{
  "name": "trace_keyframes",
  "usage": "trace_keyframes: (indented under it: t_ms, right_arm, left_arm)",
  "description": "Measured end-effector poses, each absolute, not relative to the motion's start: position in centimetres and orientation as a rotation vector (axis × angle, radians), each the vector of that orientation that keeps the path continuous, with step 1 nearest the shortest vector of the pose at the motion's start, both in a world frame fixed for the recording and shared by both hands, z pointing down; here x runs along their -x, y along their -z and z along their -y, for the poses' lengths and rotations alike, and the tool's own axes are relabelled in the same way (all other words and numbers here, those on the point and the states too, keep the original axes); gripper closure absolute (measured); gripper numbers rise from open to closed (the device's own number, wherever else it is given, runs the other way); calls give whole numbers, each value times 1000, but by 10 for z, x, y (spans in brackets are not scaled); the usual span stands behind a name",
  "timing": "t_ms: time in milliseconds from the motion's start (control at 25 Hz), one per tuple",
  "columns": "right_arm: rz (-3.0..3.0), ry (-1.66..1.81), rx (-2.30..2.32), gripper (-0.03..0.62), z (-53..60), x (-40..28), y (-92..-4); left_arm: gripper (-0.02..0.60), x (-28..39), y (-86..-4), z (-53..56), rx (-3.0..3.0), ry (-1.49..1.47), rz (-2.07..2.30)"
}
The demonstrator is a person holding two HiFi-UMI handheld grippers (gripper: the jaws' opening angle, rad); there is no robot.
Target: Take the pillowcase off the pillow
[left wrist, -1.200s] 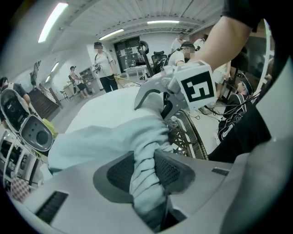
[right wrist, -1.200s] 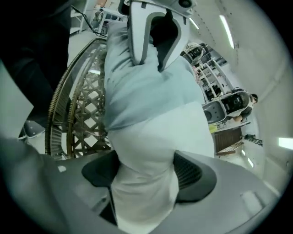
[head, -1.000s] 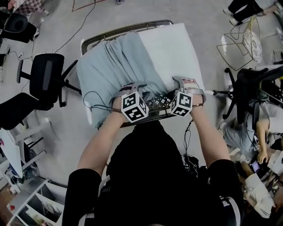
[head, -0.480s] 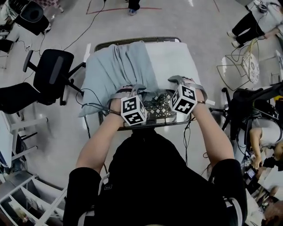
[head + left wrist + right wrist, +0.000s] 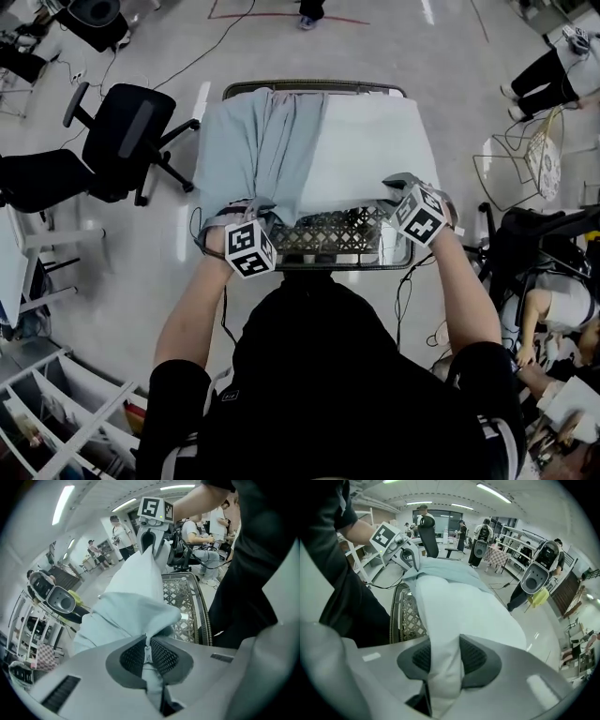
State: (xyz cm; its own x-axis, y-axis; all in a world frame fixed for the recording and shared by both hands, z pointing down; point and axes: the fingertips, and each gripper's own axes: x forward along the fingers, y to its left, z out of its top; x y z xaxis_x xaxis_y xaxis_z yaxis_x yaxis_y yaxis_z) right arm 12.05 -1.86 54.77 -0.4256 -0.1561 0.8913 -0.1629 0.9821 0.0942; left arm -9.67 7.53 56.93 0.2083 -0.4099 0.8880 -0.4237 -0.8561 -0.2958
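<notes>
A white pillow (image 5: 367, 141) lies on a metal mesh table (image 5: 337, 234), and a pale blue pillowcase (image 5: 255, 141) still covers its left part. My left gripper (image 5: 246, 211) is at the near left corner. Its jaws have just been closing and are shut on a fold of the pillowcase (image 5: 136, 606), which runs between its pads (image 5: 161, 656). My right gripper (image 5: 398, 183) is at the near right corner. Its jaws have also just been closing and are shut on the pillow's white corner (image 5: 459, 606), which is pinched between its pads (image 5: 476, 656).
A black office chair (image 5: 122, 131) stands left of the table and a wire chair (image 5: 530, 141) to the right. Cables hang off the table's near left side. People stand and sit around the room, and white shelving (image 5: 66, 422) is at the lower left.
My left gripper has moved left to the table's near left corner, pulling the pillowcase with it. My right gripper has shifted right. More white pillow is bare.
</notes>
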Motion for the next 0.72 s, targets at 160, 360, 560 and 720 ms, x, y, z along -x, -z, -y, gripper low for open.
trace_keyframes:
  t_ms: [160,360,560,720]
  right_arm:
    - [2023,-32,-227,450,12,-126,-562]
    - [1906,128,-139,305,-21,-124,-592]
    - [1996,178,-97,196,-51,-67,-609]
    - [1877,432,-138,51,-45,-27,-658]
  left_arm:
    - [565,102,-576,-80,-2393,-1688,876]
    - [563,87,-594,-87,-2353,-1604,848]
    - [563,75,-613,-98,-2335,-1549,820]
    - [563,75,-607,-93,-2314,-1416,868]
